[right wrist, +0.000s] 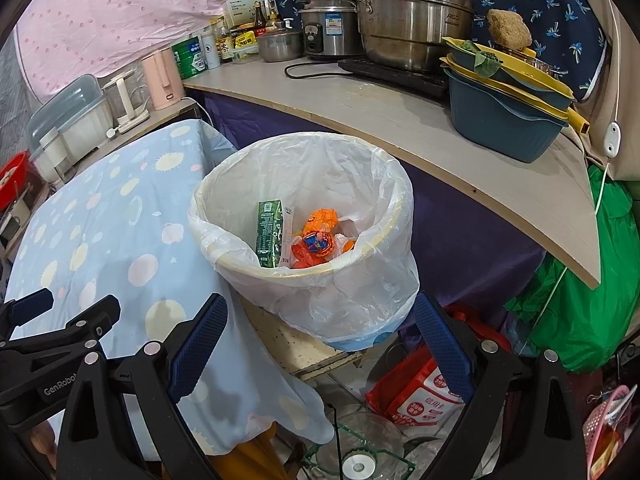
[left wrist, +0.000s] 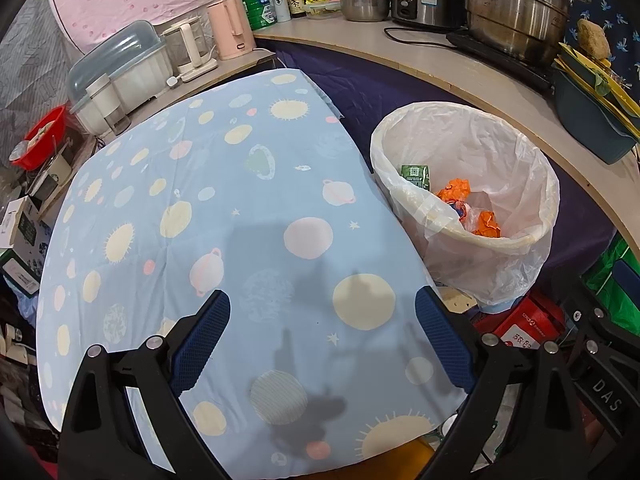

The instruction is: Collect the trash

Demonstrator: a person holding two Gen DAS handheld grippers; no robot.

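Both sets of fingers spread wide and empty: your left gripper (left wrist: 322,338) hovers over the blue planet-print cloth (left wrist: 224,216) on the surface, your right gripper (right wrist: 320,344) hangs just short of the lined trash bin (right wrist: 384,276). Beyond them, the green carton (right wrist: 269,232) and orange wrappers (right wrist: 320,236) sit inside the bin, so collection looks close to finished. Sweep your left view slowly across the cloth for leftover scraps, keeping the fingers spread until something sits squarely between them.
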